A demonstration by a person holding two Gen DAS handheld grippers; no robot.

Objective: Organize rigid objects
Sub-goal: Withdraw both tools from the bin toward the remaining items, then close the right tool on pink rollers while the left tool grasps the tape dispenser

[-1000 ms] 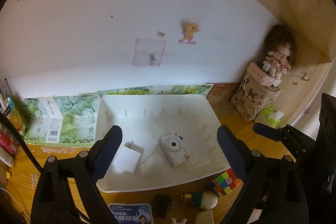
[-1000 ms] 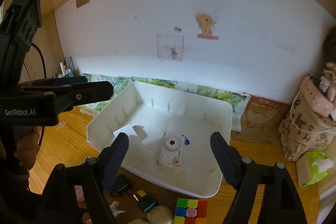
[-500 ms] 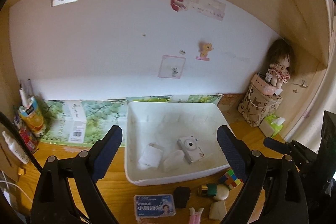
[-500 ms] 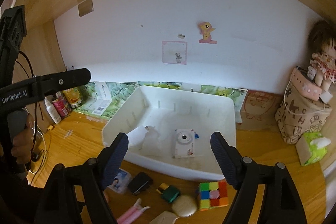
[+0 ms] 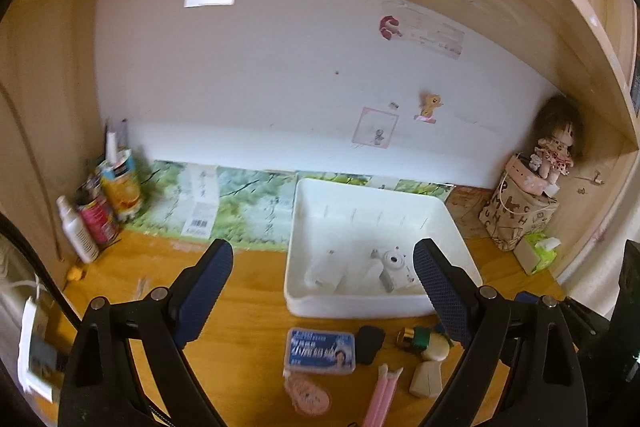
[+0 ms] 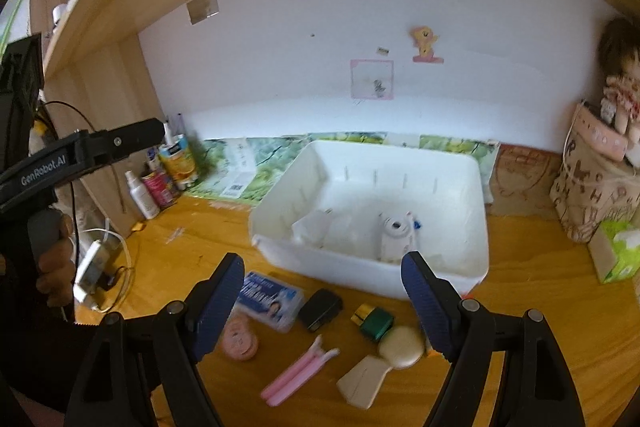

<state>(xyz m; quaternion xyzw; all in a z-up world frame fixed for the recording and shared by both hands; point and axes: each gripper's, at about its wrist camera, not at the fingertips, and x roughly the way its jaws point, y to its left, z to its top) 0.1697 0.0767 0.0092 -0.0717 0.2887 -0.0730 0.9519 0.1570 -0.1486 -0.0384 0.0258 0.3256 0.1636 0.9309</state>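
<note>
Both grippers hover wide-fingered and empty above the wooden table (image 5: 248,311).
White rectangular plastic bin (image 6: 320,269) centre; bare tabletop lower left.

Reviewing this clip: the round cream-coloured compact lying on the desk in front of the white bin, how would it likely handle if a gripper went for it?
The compact looks like smooth hard plastic, so probably stiff but somewhat slippery between pads. It lies flat and low, so it seems unlikely to roll, though hard to get fingers under. The green bottle and beige piece crowd it, so a push would likely nudge them.
</note>
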